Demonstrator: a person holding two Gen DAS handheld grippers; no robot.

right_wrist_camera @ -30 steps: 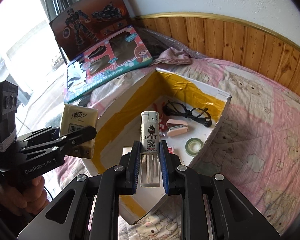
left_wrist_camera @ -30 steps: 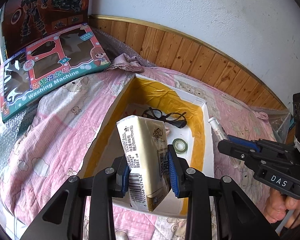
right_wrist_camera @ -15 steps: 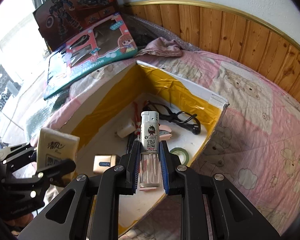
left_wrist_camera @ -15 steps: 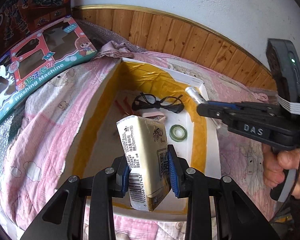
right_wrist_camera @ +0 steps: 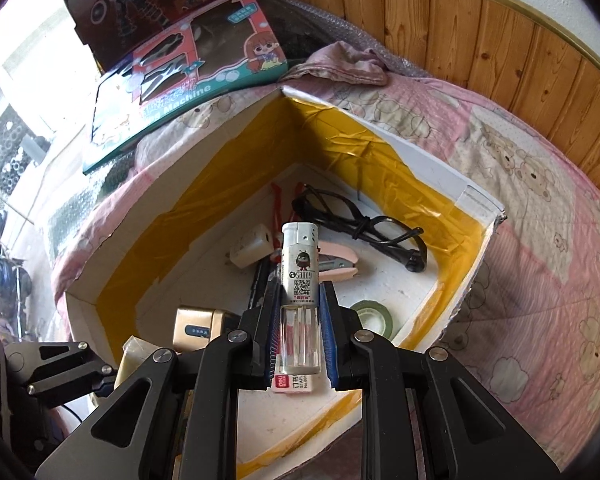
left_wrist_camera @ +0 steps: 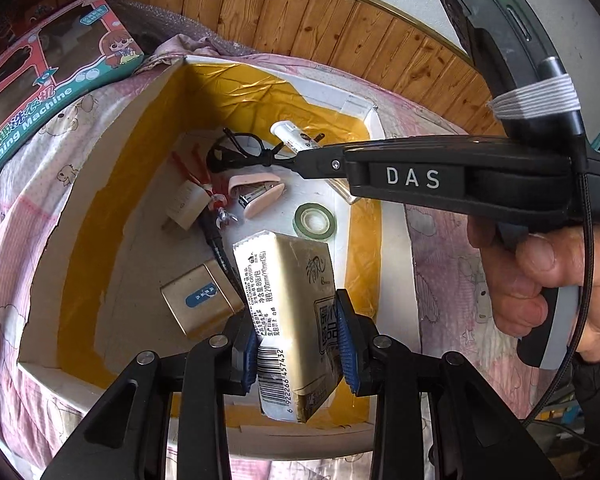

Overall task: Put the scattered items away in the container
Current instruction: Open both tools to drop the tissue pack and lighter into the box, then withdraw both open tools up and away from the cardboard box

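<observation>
Both grippers moved over box point(right_wrist_camera: 440, 176).

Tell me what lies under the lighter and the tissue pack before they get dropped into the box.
No lid or cover blocks the box. Below the lighter, held in the right gripper, lie a stapler and a staples pack. The tissue pack, held in the left gripper, hangs beside a gold tin.

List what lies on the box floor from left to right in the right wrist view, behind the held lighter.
Gold tin → white charger plug → pink stapler → green tape roll → end of the black glasses.
</observation>
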